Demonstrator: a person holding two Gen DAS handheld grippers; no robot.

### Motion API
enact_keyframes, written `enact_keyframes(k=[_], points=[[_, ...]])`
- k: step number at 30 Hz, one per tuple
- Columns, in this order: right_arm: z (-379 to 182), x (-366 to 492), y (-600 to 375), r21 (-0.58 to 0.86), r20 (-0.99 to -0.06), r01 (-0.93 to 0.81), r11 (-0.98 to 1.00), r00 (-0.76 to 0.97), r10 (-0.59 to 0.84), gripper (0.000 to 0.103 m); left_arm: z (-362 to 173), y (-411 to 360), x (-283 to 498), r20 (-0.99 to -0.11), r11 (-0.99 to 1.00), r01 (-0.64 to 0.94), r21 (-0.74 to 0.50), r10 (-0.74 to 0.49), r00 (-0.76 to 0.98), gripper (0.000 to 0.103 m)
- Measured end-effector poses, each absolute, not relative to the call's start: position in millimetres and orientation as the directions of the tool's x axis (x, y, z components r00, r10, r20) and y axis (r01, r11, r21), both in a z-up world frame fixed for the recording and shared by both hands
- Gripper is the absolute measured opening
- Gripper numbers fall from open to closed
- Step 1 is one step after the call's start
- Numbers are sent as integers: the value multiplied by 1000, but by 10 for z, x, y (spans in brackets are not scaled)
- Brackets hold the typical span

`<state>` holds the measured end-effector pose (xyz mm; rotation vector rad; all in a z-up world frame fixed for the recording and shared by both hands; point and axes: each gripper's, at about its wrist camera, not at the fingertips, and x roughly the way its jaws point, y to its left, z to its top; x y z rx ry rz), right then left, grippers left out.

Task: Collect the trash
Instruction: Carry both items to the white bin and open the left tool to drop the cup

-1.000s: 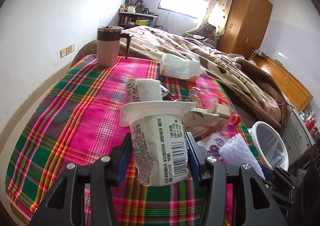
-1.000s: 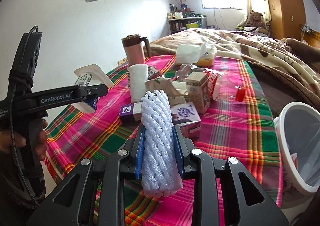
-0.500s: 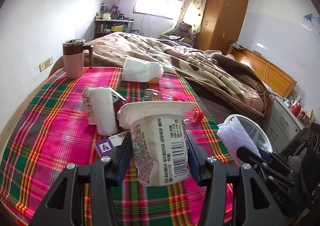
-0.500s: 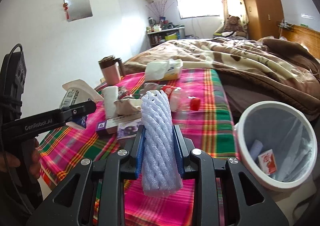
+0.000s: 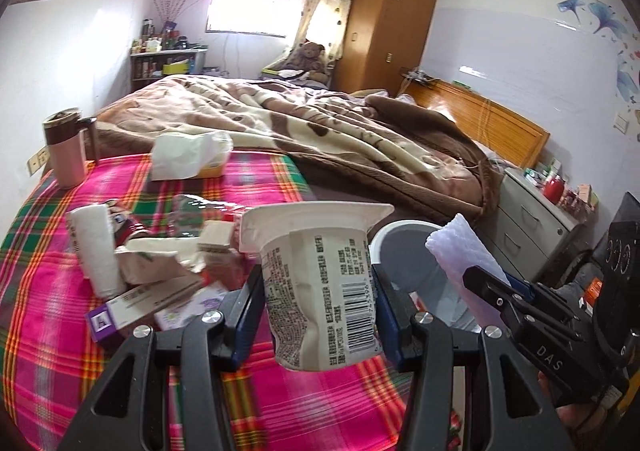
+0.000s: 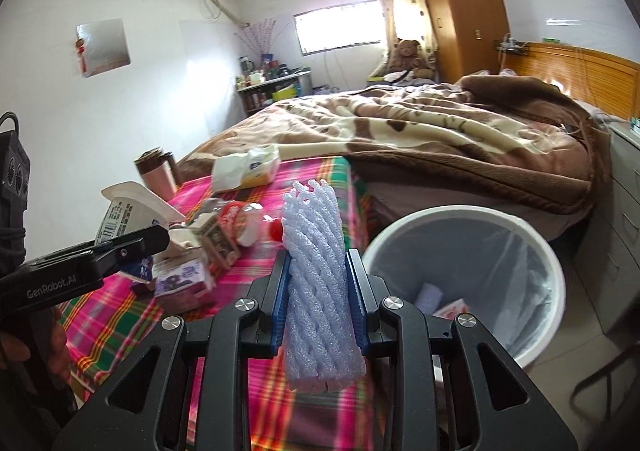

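My left gripper is shut on a crushed white yogurt cup with a barcode, held above the plaid table near its right edge. My right gripper is shut on a white foam fruit net, held just left of the white trash bin. The bin has a clear liner and some trash inside; it also shows in the left wrist view, behind the cup. The foam net also shows in the left wrist view, over the bin.
The plaid tablecloth holds a paper roll, small cartons and boxes, a crushed bottle, a tissue pack and a pink mug. A bed with a brown blanket lies behind. A grey drawer cabinet stands to the right.
Both grippers have swung right, away from the table's middle toward the bin. The bin is now larger and closer in the right wrist view. Both grips are unchanged.
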<state>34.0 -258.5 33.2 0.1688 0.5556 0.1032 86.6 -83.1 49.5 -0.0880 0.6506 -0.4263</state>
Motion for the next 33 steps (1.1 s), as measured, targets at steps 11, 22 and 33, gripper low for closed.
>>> enact_keyframes(k=[11, 22, 33], points=[[242, 412, -3105, 192, -547, 97, 977, 837, 24, 28, 456, -1534, 991, -583, 853, 481, -203, -500, 640, 53], [78, 476, -3489, 198, -592, 177, 964, 805, -26, 28, 223, -2103, 1129, -632, 821, 535, -197, -524, 571, 53], [-25, 564, -3638, 182, -633, 213, 960, 772, -51, 29, 109, -2382, 1219, -661, 814, 553, -180, -516, 545, 53]])
